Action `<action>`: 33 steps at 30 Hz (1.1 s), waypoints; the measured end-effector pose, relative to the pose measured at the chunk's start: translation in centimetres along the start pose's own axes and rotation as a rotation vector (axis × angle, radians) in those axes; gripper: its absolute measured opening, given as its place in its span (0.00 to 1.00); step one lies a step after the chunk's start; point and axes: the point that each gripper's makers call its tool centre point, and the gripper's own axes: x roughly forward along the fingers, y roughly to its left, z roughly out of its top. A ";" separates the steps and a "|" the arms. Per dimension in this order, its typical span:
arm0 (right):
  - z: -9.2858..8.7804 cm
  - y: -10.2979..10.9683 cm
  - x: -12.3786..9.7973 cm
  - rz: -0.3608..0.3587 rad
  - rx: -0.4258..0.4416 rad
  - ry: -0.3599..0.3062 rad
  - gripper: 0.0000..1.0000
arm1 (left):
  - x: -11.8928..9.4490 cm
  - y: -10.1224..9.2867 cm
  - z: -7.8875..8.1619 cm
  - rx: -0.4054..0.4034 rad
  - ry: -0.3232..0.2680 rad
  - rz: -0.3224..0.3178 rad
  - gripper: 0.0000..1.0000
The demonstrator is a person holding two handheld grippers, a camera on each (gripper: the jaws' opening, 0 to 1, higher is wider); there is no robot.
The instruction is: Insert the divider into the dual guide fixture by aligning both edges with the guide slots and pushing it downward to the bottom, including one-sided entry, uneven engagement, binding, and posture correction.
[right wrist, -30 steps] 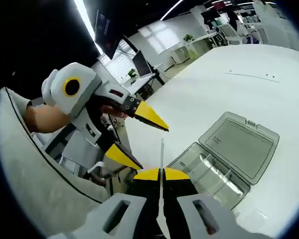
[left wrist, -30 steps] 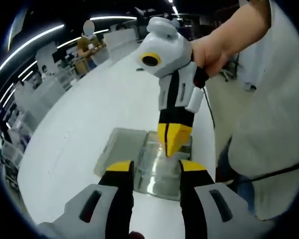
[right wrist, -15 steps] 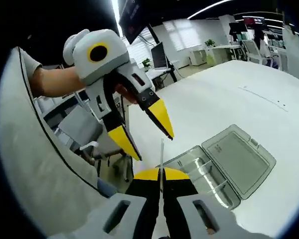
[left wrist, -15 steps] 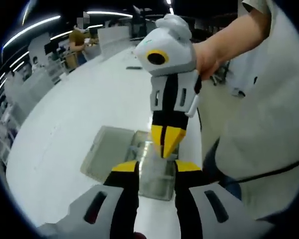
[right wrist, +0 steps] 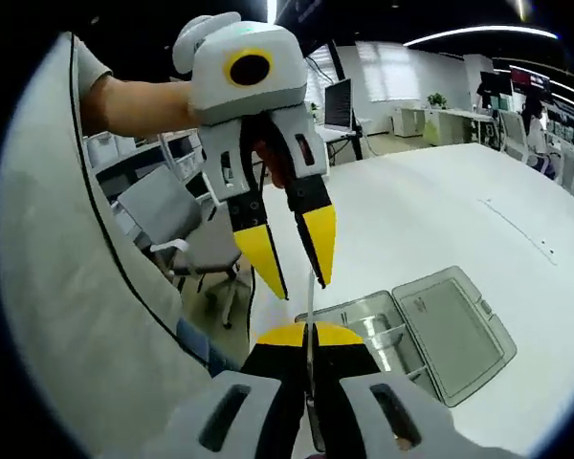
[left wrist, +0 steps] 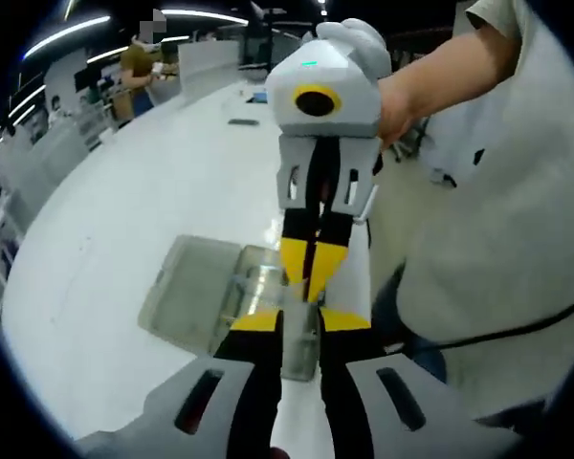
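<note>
Above the white tabletop (right wrist: 430, 210), we hold the thin clear plastic divider (right wrist: 309, 335) edge-on, clamped between the shut jaws of the right hand-held gripper (right wrist: 309, 337), its long axis running toward 12 o'clock. The left hand-held gripper (right wrist: 292, 256) hovers at its upper tip, jaws apart. The clear plastic dual guide fixture box (right wrist: 387, 330) lies beyond, toward 2 o'clock; we judge the right hand nearer.

Around me was an open office: a broad white table (left wrist: 153, 191), long ceiling light strips (right wrist: 478, 35), desks with monitors (right wrist: 339, 100) near bright windows (right wrist: 387, 72), and a grey chair (right wrist: 177, 215) beside me
</note>
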 end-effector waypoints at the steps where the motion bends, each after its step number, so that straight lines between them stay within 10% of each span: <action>1: 0.1 0.1 0.0 0.003 -0.011 -0.001 0.00 | 0.0 -0.1 0.0 -0.001 0.002 -0.004 0.09; 33: -0.2 0.5 0.2 0.016 -0.148 -0.005 0.00 | 0.6 -0.6 -0.5 -0.044 0.035 -0.072 0.00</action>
